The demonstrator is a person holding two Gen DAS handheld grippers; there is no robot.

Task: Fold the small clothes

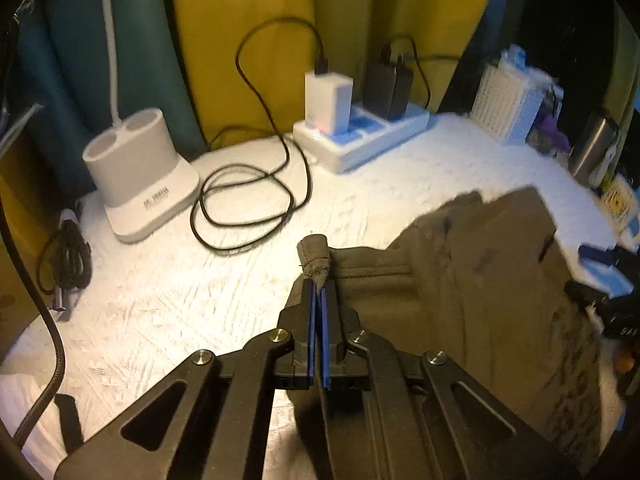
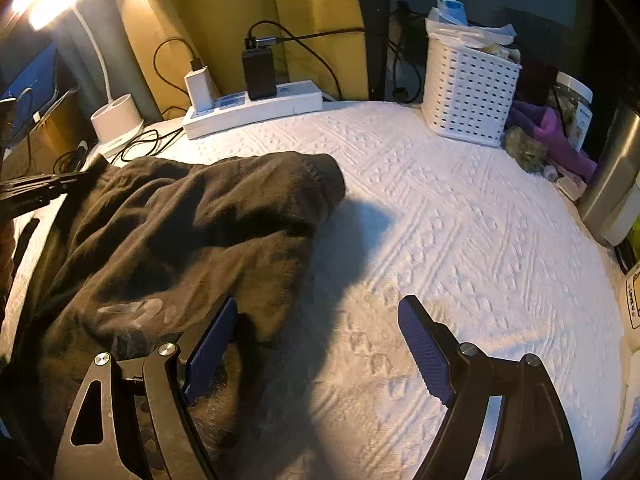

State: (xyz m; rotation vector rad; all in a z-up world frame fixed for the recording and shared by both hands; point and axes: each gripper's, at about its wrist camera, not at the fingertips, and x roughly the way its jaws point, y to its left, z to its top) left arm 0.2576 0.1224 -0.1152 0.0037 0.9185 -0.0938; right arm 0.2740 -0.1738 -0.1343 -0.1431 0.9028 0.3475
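A dark olive garment (image 1: 480, 280) lies bunched on a white quilted tabletop (image 2: 460, 240), in front of the power strip (image 2: 256, 110). The left hand-held gripper (image 1: 319, 300) is clenched on a corner of the garment, on the side nearest the lamp base (image 1: 136, 168), while the right hand-held gripper (image 2: 316, 344) hangs released at the garment's opposite edge. With only a thin corner pinched, the cloth could slip free if pulled, or drag into the loose cable (image 1: 248, 200) nearby.

White quilted cover (image 2: 460, 240) bearing dark garment (image 2: 180, 232), power strip (image 2: 256, 110), coiled black cable (image 1: 248, 204), lamp base (image 1: 136, 176) and white lattice basket (image 2: 468, 92) along far edge.
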